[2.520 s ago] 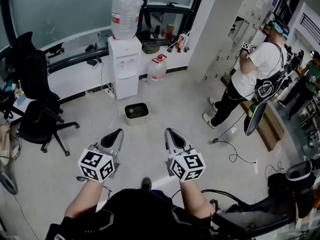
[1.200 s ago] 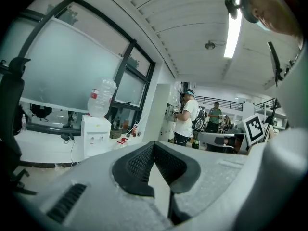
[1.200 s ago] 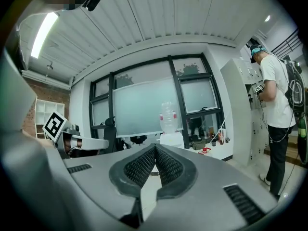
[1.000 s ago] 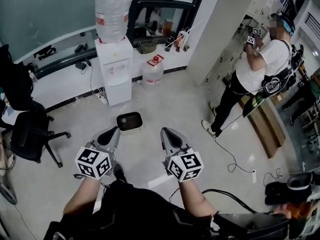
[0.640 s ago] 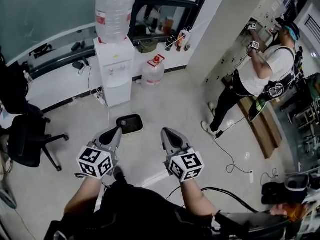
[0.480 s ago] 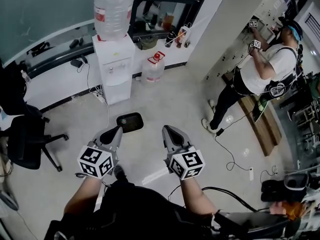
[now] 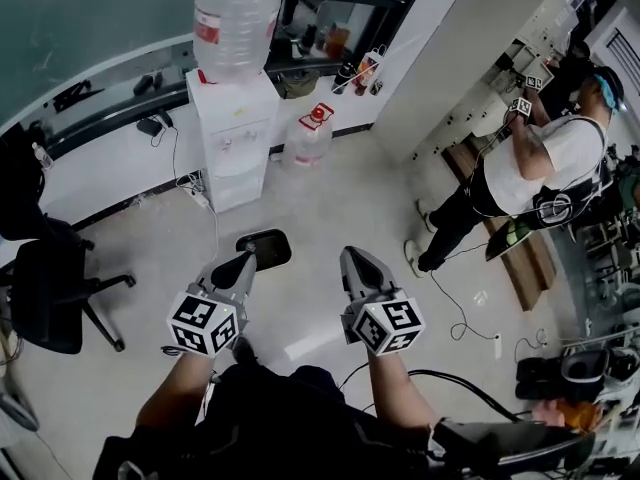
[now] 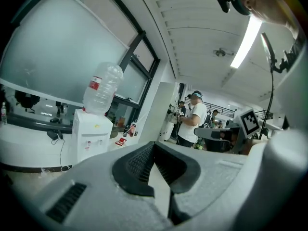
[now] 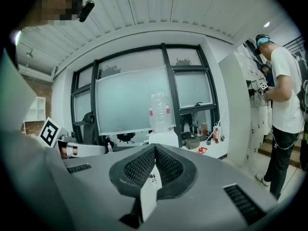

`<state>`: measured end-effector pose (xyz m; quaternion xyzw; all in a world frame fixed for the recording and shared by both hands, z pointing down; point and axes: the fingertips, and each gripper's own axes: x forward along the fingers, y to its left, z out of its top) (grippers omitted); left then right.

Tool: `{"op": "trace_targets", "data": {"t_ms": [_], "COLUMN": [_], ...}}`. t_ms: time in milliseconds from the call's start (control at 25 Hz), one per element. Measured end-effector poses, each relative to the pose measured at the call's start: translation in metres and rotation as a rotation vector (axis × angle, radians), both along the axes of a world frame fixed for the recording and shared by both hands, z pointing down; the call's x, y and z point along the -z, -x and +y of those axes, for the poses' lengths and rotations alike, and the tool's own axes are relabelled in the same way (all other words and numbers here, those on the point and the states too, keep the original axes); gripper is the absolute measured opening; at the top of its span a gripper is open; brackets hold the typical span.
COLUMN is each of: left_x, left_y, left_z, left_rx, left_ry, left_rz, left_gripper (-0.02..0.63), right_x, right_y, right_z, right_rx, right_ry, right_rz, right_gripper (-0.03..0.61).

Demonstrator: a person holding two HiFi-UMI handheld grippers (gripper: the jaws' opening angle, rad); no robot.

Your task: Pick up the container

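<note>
The container (image 7: 264, 248) is a dark, shallow tub on the pale floor in front of a white water dispenser (image 7: 238, 138). In the head view my left gripper (image 7: 243, 261) is held in the air with its tip just left of the tub's near edge. My right gripper (image 7: 352, 258) hangs level with it, well to the tub's right. Both grippers are shut with nothing in them: in the left gripper view the left gripper (image 8: 154, 146) has its pads together, and so does the right gripper (image 9: 155, 148) in its own view. Neither gripper view shows the tub.
A large bottle (image 7: 238, 18) tops the dispenser, and a water jug (image 7: 307, 138) stands on the floor beside it. A black office chair (image 7: 45, 288) is at the left. A person (image 7: 530, 168) stands at the right by lockers, with cables (image 7: 465, 318) on the floor.
The head view has come nearer to the dispenser and tub. The tub now sits close to my left gripper's tip. Both grippers stay shut and side by side.
</note>
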<state>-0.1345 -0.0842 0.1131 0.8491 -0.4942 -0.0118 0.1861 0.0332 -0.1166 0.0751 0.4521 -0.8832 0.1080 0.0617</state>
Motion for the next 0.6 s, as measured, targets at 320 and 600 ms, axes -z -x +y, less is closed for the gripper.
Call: {"op": "trace_targets", "data": {"t_ms": [320, 600], "left_x": [-0.026, -0.049], "left_y": [0.012, -0.008], "left_z": [-0.018, -0.045], "left_rx": [0.008, 0.018], "left_ry": [0.041, 0.086], "left_rz": [0.005, -0.028], "left_gripper": [0.005, 0.005], "right_x": [-0.026, -0.056], "right_y": [0.01, 0.003], "right_z": [-0.029, -0.059], "right_rx": [0.008, 0.039], "right_ry": [0.018, 0.065], "right_rz": [0.025, 0.01], "right_gripper": [0.0, 0.0]}}
